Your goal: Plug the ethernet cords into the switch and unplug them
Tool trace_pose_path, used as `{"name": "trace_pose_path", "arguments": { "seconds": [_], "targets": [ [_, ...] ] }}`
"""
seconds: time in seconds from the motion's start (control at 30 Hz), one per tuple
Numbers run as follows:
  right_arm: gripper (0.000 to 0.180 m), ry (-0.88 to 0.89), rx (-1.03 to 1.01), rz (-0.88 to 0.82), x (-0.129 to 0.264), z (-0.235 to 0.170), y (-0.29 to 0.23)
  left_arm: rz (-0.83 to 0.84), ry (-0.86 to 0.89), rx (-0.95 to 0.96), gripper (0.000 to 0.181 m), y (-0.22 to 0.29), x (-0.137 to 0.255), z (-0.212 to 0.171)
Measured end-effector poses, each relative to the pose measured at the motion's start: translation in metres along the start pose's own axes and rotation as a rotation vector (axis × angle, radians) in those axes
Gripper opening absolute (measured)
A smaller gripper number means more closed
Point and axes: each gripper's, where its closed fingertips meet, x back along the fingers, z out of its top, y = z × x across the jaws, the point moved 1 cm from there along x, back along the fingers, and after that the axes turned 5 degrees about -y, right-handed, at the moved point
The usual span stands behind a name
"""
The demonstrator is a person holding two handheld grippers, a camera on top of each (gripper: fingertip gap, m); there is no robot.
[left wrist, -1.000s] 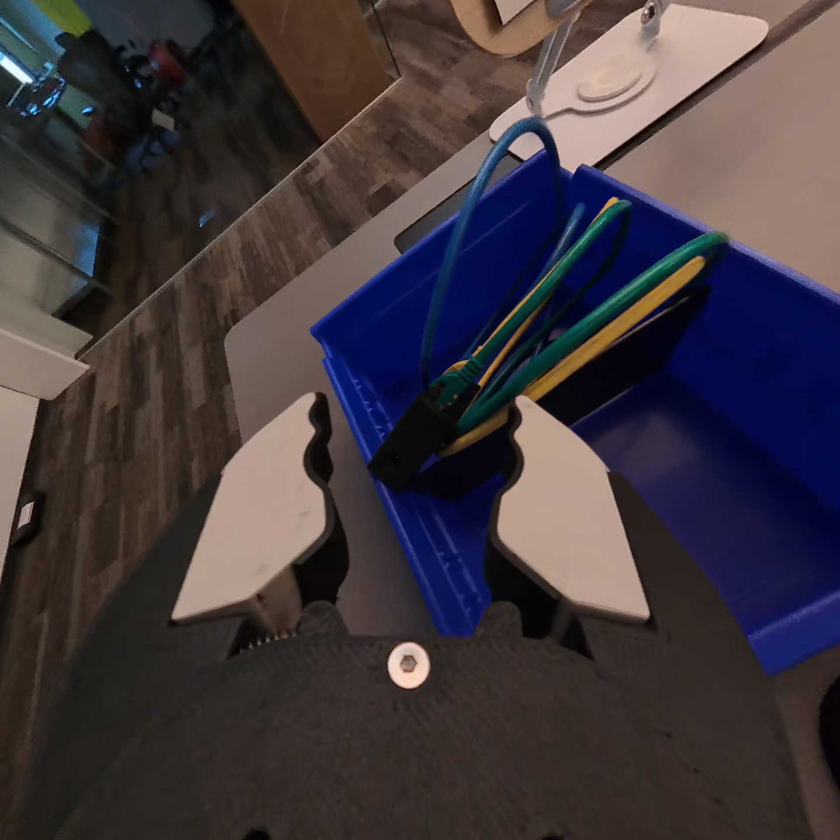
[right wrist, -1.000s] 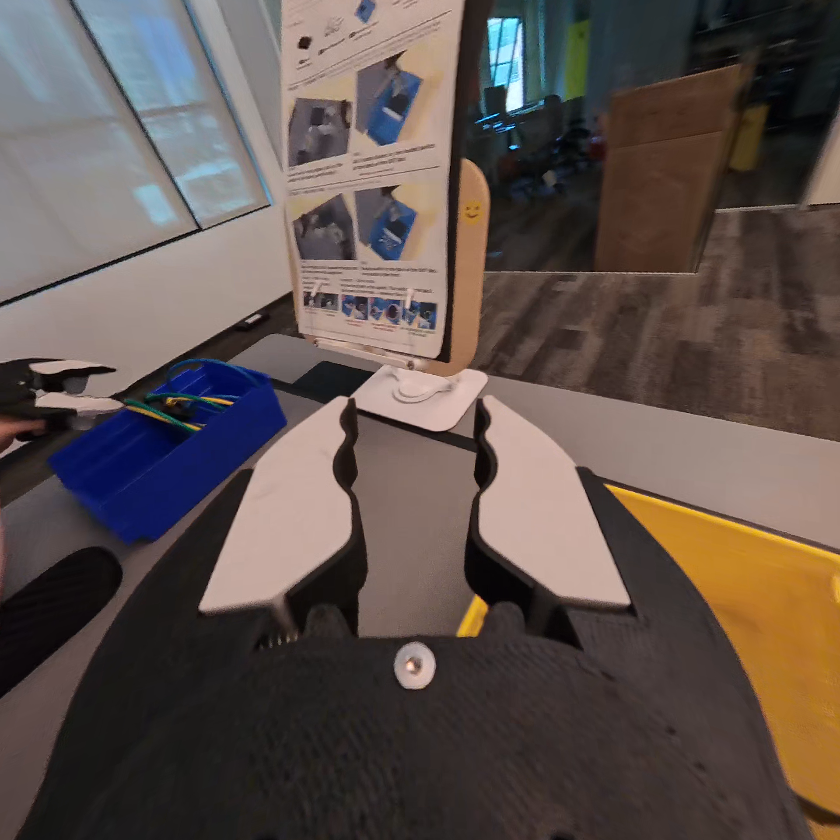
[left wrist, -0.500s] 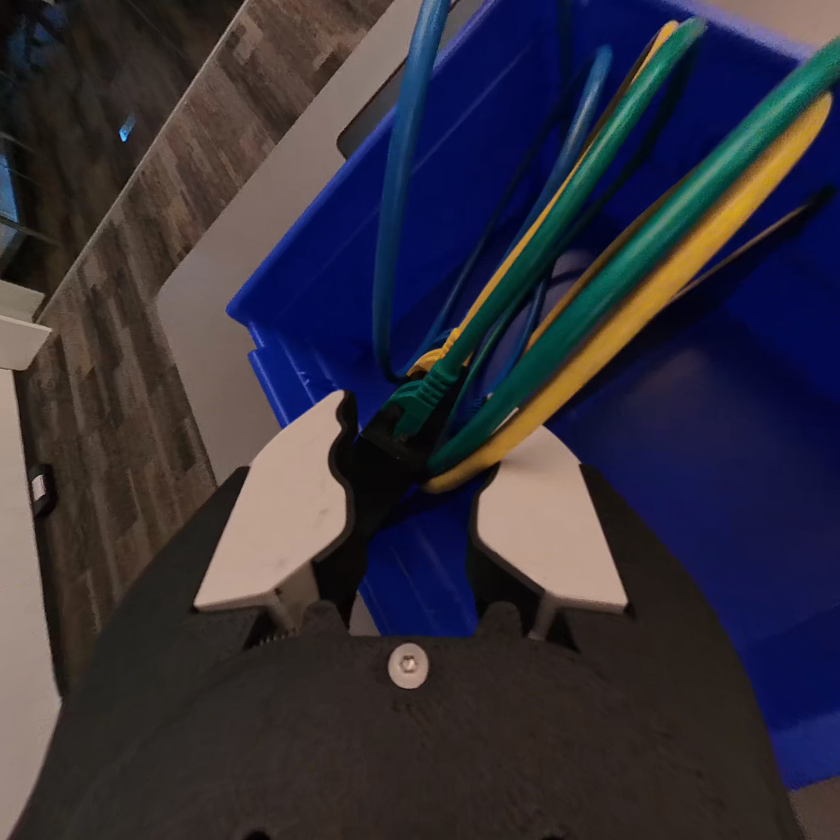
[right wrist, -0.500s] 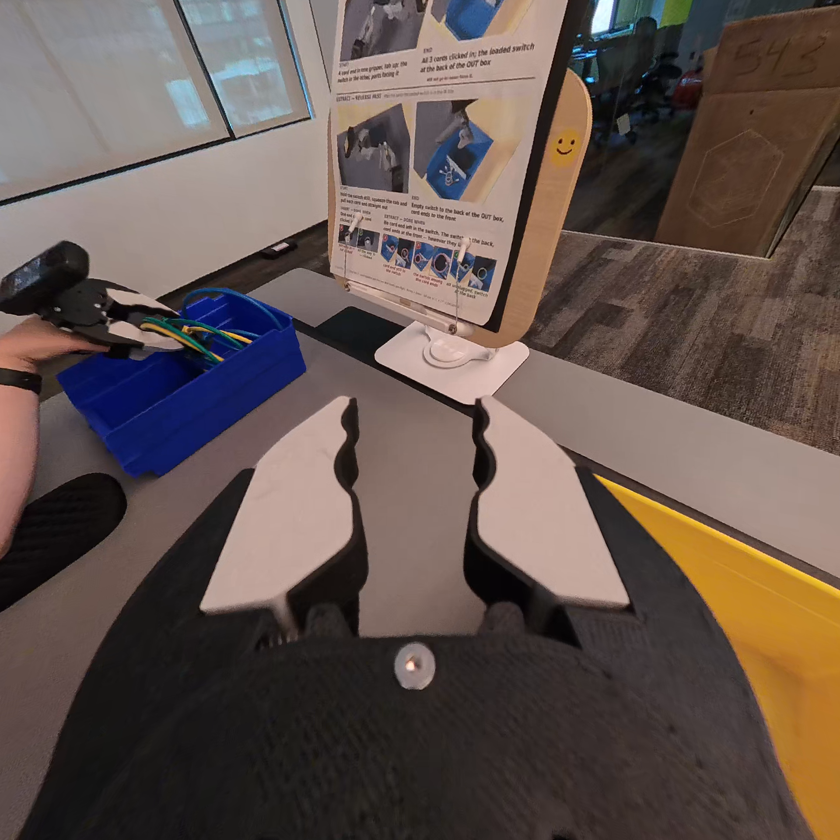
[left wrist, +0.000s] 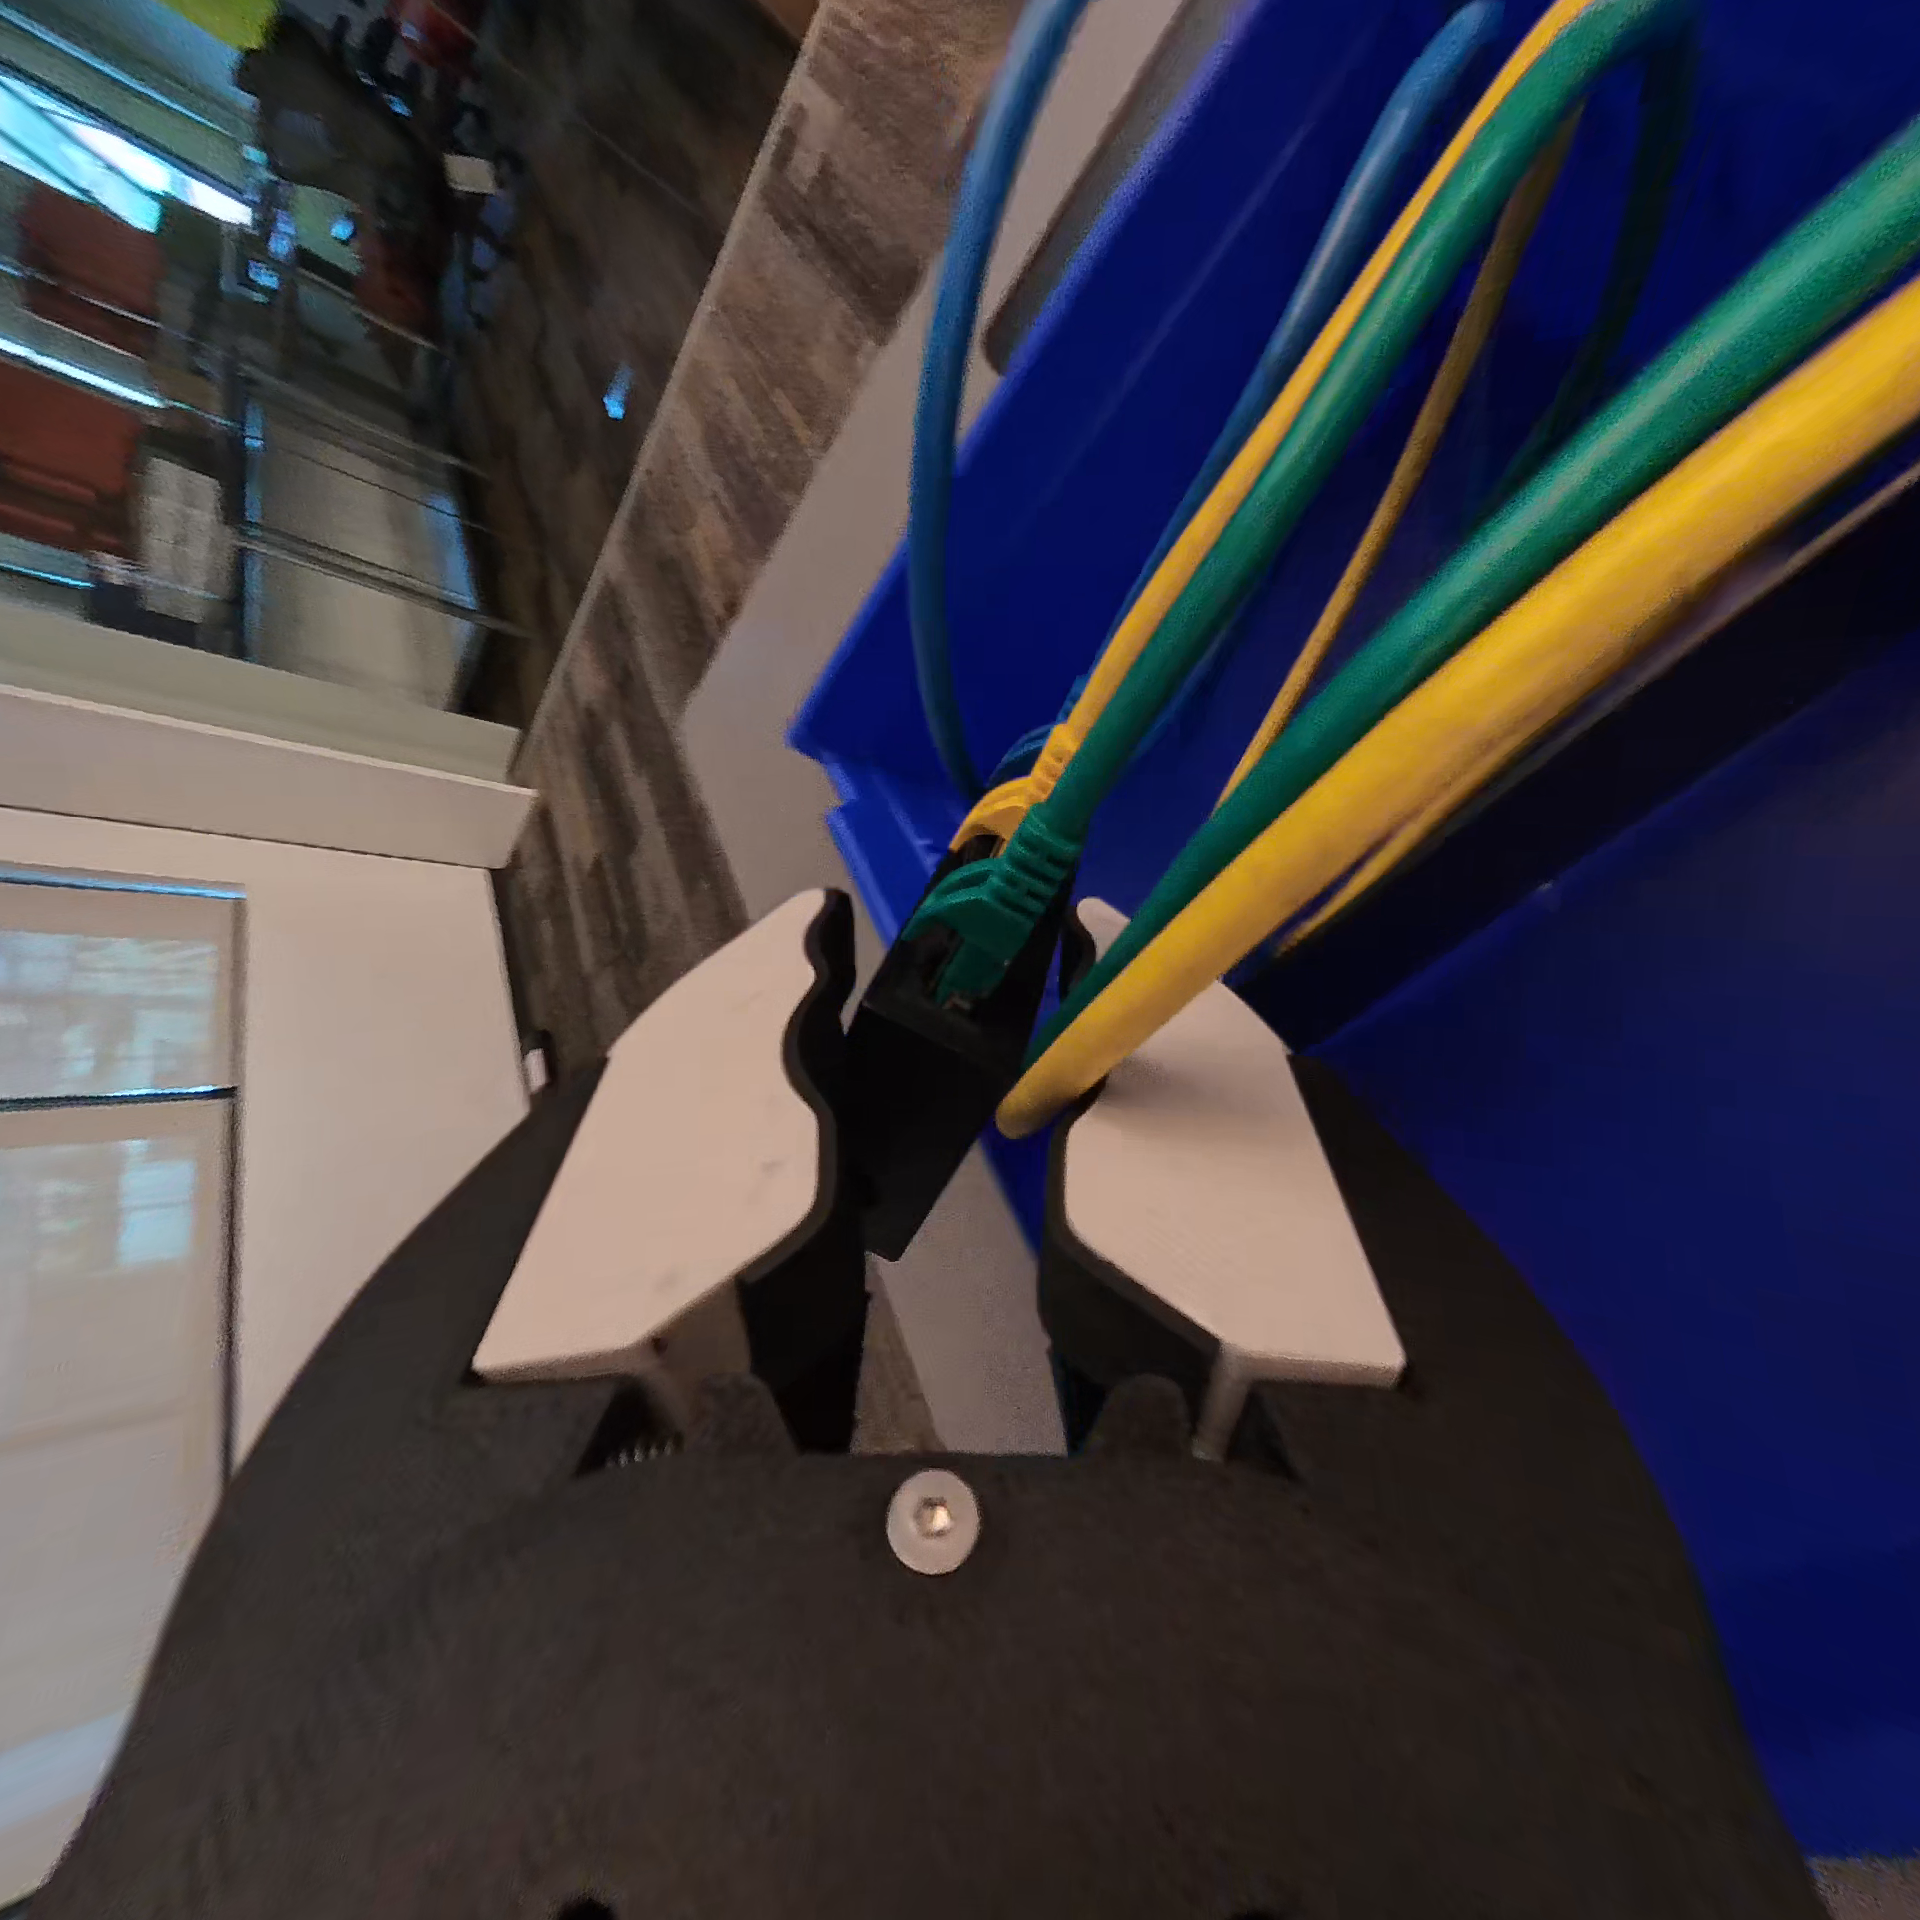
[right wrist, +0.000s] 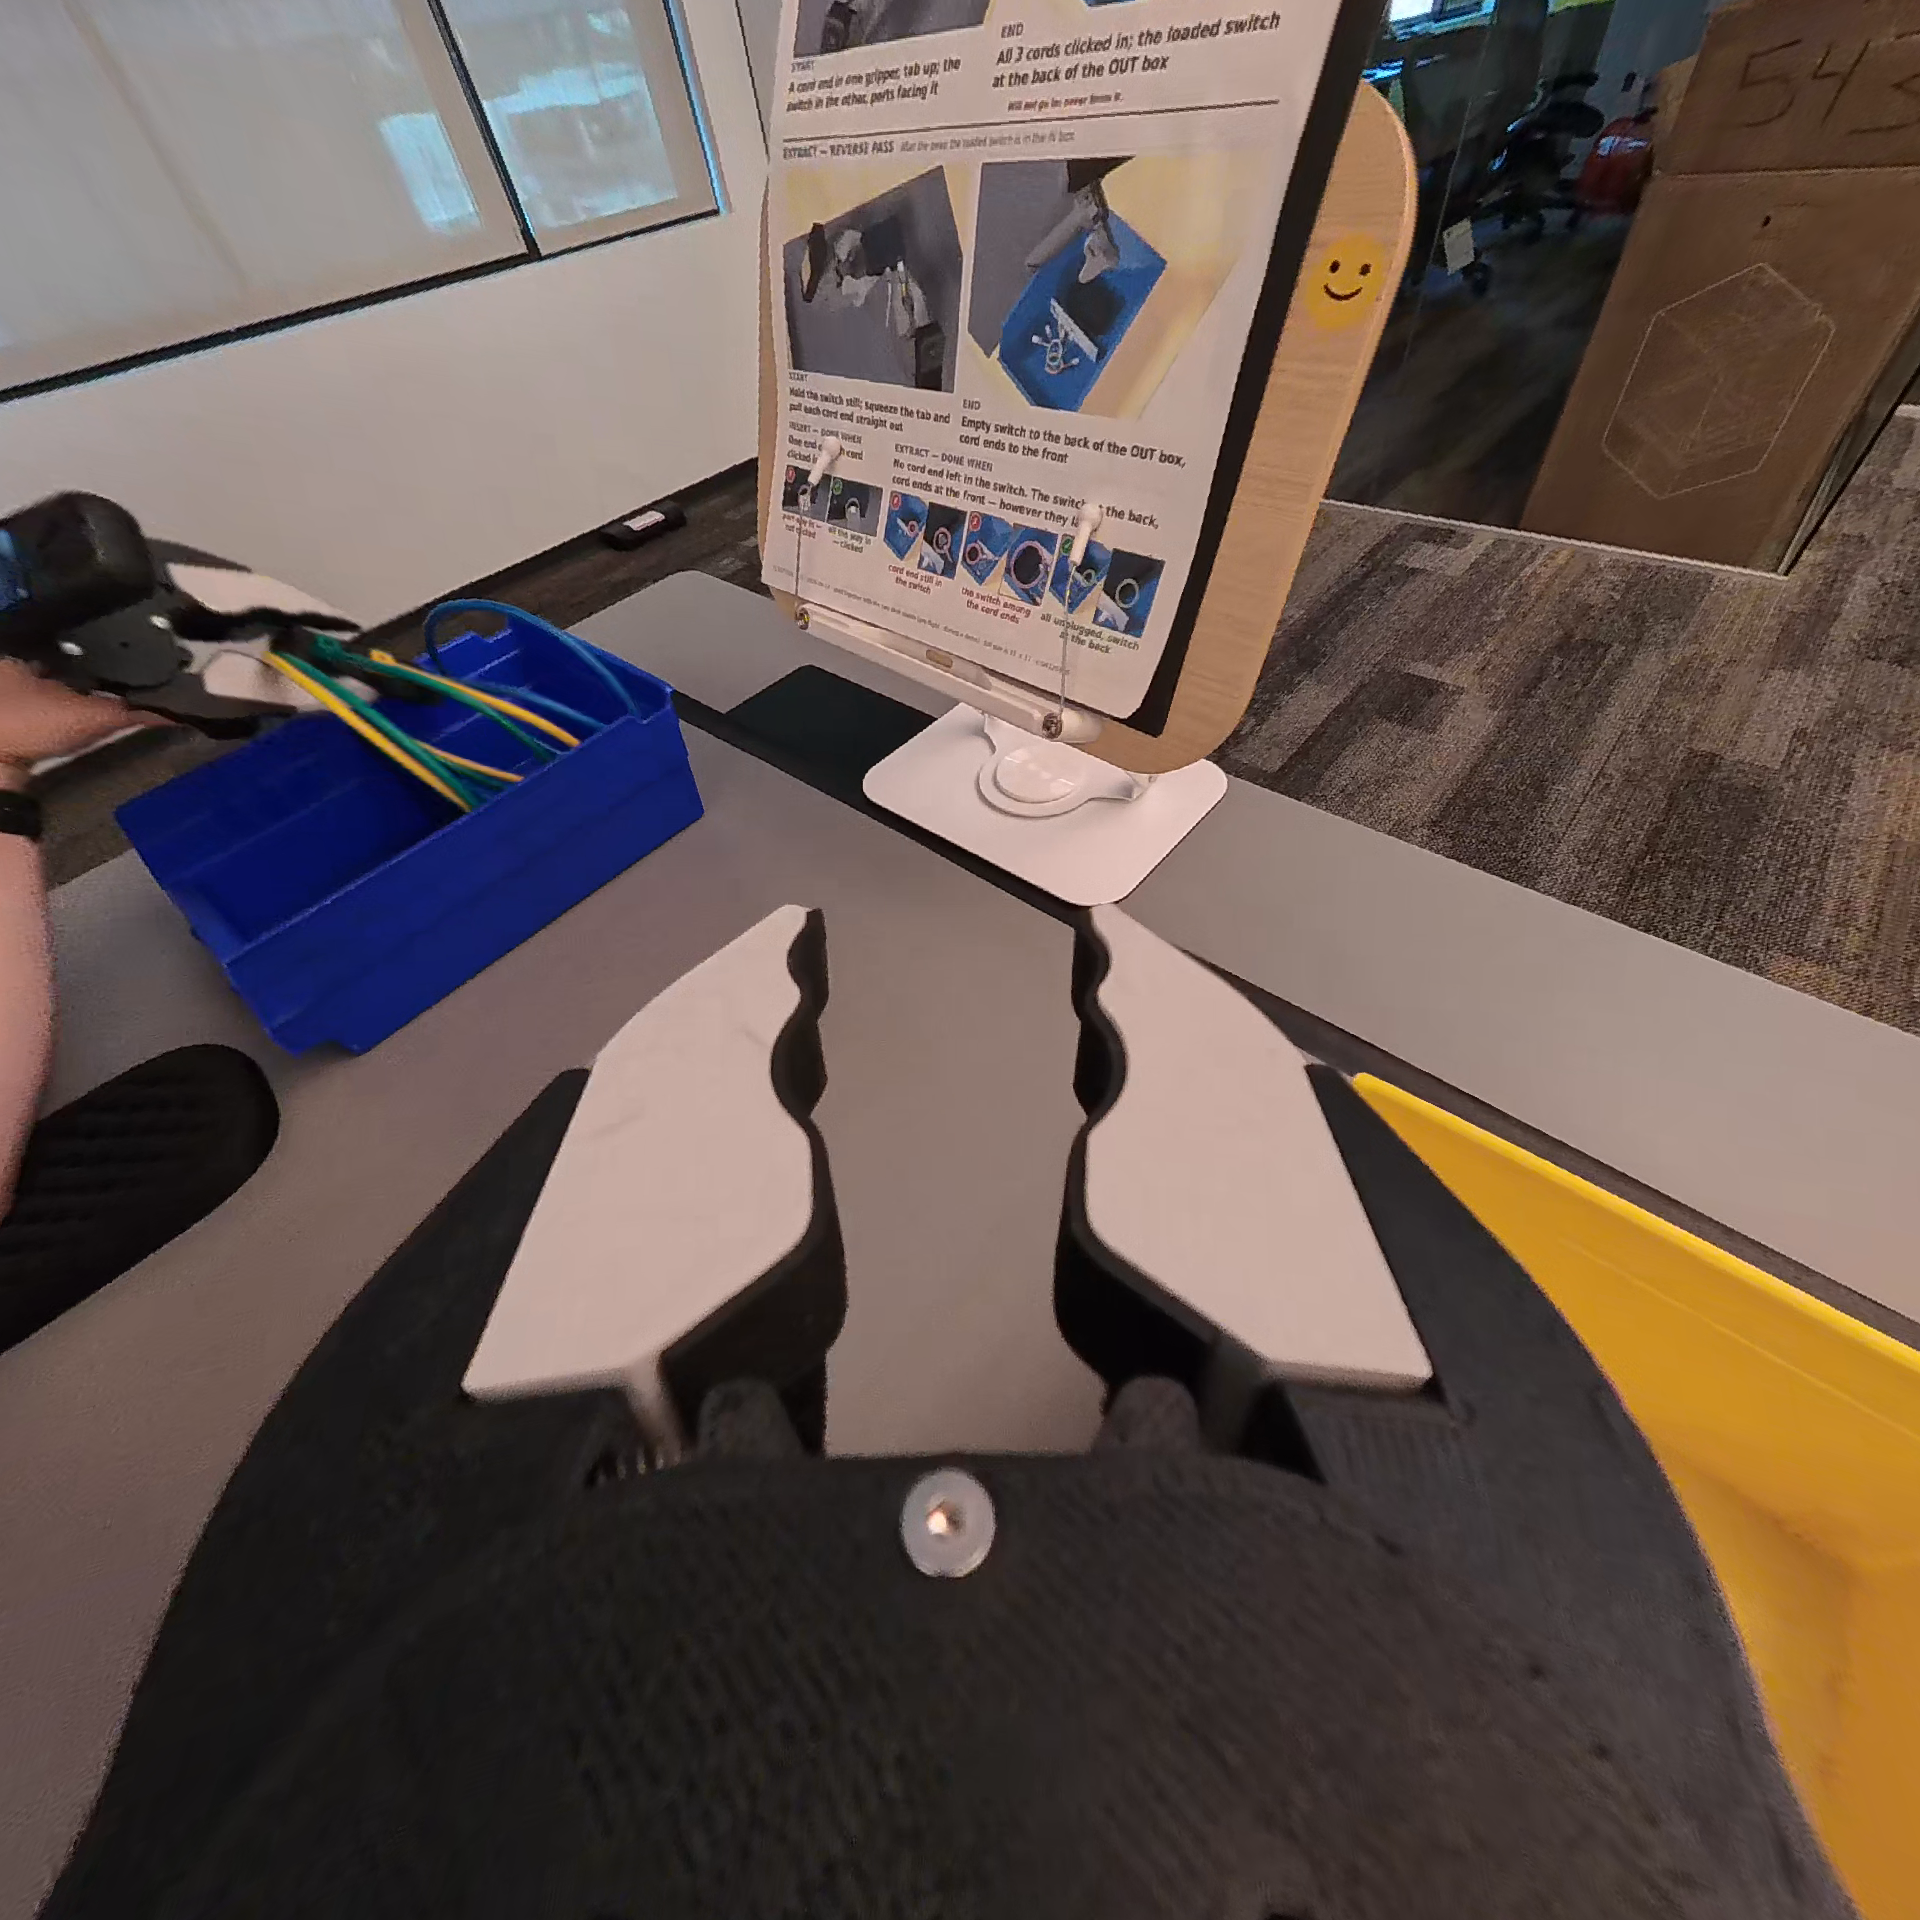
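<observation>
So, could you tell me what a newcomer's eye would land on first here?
Probably the green cord and yellow cord fanning out of the black switch, which sits between the left gripper fingers at the blue bin edge. Next, the illustrated instruction sheet standing behind the open, empty right gripper.

Two wrist views, shared blue bin (right wrist: 436, 894)

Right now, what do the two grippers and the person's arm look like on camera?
Both the left gripper and right gripper have a matte black textured body with a silver screw at centre. Their fingers are flat light-grey plates with wavy black inner edges. In the right wrist view, the person's wrist wears a black band. No sleeve or cabling shows.
</observation>
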Motion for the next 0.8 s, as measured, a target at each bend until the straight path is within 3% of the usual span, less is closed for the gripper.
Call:
{"name": "trace_pose_path", "arguments": {
  "seconds": [0.03, 0.27, 0.43, 0.6, 0.8],
  "targets": [
    [0.046, 0.001, 0.004, -0.005, 0.000, 0.000, 0.000, 0.042, 0.002, -0.003, 0.037, -0.007, 0.008, 0.003],
    [0.046, 0.011, 0.012, -0.029, 0.002, 0.002, 0.001, 0.325, 0.079, 0.008, 0.037, -0.051, 0.079, 0.033],
    [0.046, 0.017, 0.025, -0.034, 0.006, 0.005, 0.000, 0.418, 0.192, 0.109, 0.037, -0.062, 0.126, 0.066],
    [0.046, 0.019, 0.030, -0.026, 0.007, 0.006, -0.004, 0.335, 0.405, 0.154, 0.037, -0.036, 0.152, 0.129],
    [0.046, 0.044, 0.116, -0.008, 0.010, 0.013, -0.019, 0.154, 0.662, 0.058, 0.037, 0.049, 0.151, 0.227]
  ]
}}
